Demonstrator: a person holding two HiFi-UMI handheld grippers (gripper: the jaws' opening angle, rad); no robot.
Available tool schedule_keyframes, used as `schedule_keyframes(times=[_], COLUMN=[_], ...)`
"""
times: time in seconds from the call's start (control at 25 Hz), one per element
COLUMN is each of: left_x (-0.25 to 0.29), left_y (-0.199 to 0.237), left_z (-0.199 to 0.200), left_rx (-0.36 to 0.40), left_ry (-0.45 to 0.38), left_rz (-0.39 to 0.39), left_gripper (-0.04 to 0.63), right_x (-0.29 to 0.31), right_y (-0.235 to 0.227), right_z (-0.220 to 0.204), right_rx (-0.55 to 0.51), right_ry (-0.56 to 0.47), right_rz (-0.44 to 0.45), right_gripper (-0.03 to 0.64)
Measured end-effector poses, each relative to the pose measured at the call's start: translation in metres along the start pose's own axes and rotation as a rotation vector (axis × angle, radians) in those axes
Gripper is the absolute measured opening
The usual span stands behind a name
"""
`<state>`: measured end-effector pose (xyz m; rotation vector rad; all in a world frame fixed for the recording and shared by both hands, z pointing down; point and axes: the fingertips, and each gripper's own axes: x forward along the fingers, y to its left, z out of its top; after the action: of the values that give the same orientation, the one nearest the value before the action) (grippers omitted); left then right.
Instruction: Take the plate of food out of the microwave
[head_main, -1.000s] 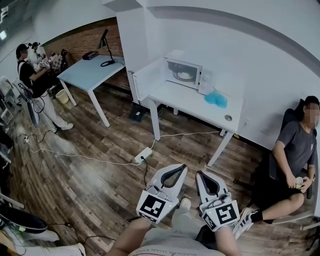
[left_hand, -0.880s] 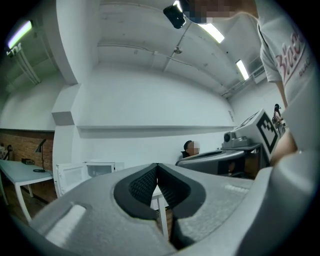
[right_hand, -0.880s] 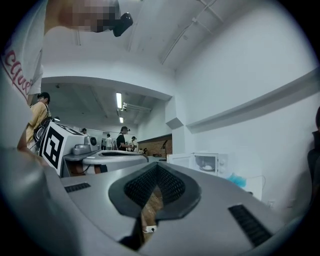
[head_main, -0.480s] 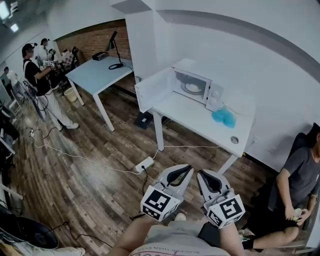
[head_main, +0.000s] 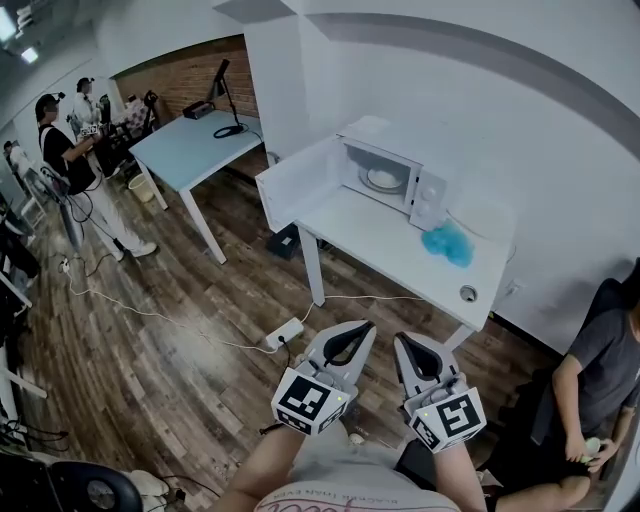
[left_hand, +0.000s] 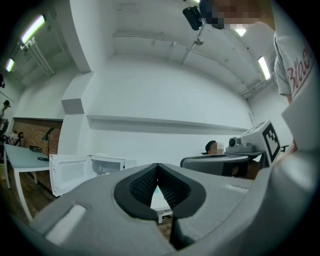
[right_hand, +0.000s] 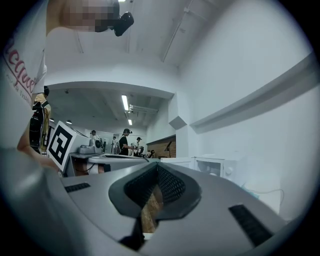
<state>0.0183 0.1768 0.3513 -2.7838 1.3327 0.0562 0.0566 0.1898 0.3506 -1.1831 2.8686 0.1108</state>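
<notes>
The pale round plate of food (head_main: 383, 179) sits inside the open white microwave (head_main: 428, 197), upper centre of the head view. We judge it stiff, breakable and slippery, best taken level by its near rim. Our left gripper (head_main: 361, 327) and right gripper (head_main: 401, 341), lower centre, both have their jaws pressed together, empty.

A dark wood-plank floor (head_main: 200, 300) runs under a white bench (head_main: 370, 225) set against a plain white wall (head_main: 520, 120). A pale blue table (head_main: 190, 150) stands near a brick wall (head_main: 172, 80). Strip lights (left_hand: 32, 31) glow overhead, and a power strip (head_main: 285, 333) lies on the planks.
</notes>
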Motion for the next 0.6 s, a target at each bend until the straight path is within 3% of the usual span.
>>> schedule_keyframes(times=[0.28, 0.6], left_x=[0.038, 0.112], left_y=[0.036, 0.105], left_z=[-0.006, -0.012], left_rx=[-0.053, -0.067], left_ry=[-0.025, -0.021], left_rz=[0.001, -0.043], left_gripper=[0.004, 0.005], right_x=[0.028, 0.104], right_y=[-0.037, -0.096], right_z=[0.000, -0.012], right_rx=[0.097, 0.072], right_ry=[-0.069, -0.053], right_rz=[-0.001, -0.043], right_gripper=[0.011, 0.011])
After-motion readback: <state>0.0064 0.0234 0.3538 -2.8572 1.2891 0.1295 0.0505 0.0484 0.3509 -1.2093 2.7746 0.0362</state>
